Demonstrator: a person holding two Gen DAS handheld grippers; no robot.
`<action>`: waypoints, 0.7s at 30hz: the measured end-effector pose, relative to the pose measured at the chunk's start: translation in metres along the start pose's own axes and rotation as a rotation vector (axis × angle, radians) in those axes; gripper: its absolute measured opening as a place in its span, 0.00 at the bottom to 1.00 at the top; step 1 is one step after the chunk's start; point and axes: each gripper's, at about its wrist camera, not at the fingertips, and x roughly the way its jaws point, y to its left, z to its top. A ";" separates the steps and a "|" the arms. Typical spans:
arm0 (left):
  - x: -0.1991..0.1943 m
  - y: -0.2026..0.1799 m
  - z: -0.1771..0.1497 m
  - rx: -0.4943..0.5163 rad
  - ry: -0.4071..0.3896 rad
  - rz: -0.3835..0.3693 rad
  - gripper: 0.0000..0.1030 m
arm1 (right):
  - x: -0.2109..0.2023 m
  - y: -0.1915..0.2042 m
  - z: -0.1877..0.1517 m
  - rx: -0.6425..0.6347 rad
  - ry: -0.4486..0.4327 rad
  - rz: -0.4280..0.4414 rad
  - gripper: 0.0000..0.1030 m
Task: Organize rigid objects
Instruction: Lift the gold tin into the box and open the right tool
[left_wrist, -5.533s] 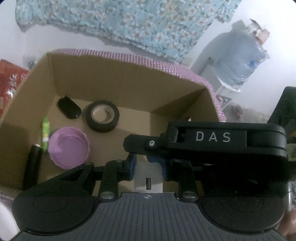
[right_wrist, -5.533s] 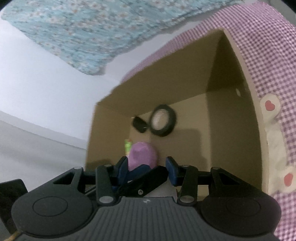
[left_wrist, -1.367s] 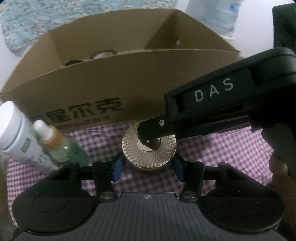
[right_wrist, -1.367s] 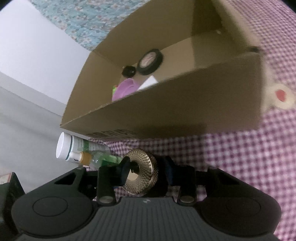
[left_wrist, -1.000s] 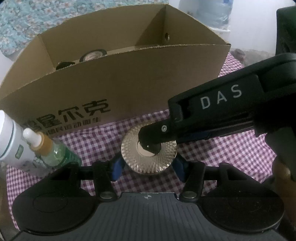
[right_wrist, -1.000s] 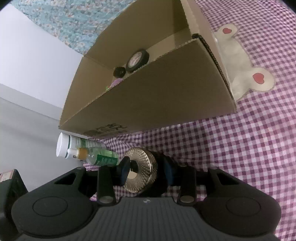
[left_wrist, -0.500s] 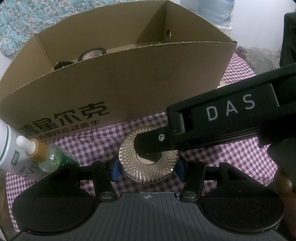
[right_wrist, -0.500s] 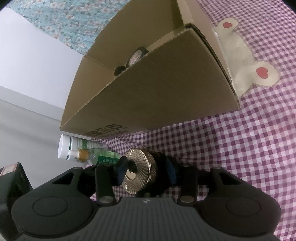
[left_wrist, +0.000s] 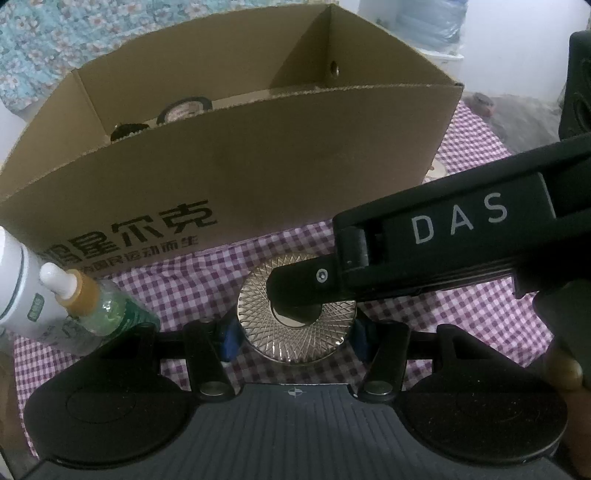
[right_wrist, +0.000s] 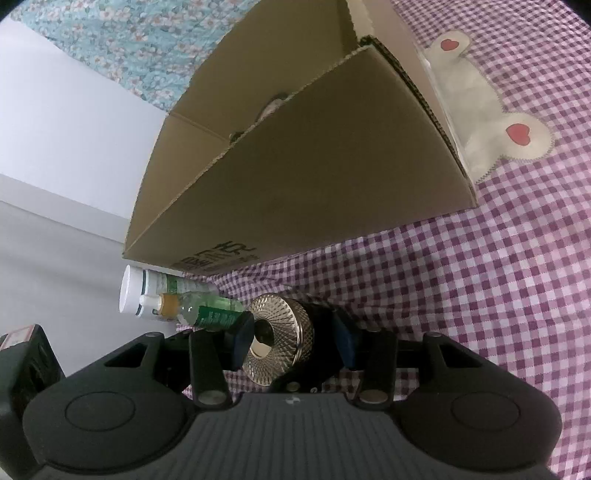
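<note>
A gold ribbed cap (left_wrist: 295, 343) with a dark part behind it sits just above the checked cloth (left_wrist: 184, 273), in front of the cardboard box (left_wrist: 258, 166). My left gripper (left_wrist: 294, 339) is shut on the cap's rim, one blue pad on each side. A finger (left_wrist: 443, 236) of the right gripper reaches in from the right and covers the cap's centre. In the right wrist view the cap (right_wrist: 284, 325) stands between the pads of my right gripper (right_wrist: 293, 336). Those jaws are a little wider than the cap.
A white bottle (left_wrist: 14, 288) and a green dropper bottle (left_wrist: 96, 306) lie at the left by the box's corner. Inside the box are a tape roll (left_wrist: 184, 109) and a small black item (left_wrist: 127, 131). A bear patch (right_wrist: 498, 122) marks the cloth beside the box.
The right gripper's jaws have widened from a pinch on the cap's faces. The left gripper keeps its hold on the rim. Seconds earlier both grippers were over the inside of the box.
</note>
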 end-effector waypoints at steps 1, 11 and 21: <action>-0.002 0.000 0.000 0.001 -0.004 0.001 0.54 | -0.001 0.001 -0.001 0.000 -0.002 0.000 0.49; -0.062 -0.007 0.009 0.008 -0.105 0.025 0.54 | -0.045 0.038 -0.009 -0.067 -0.067 0.002 0.49; -0.115 0.003 0.073 -0.040 -0.273 0.044 0.54 | -0.106 0.106 0.033 -0.246 -0.200 0.046 0.49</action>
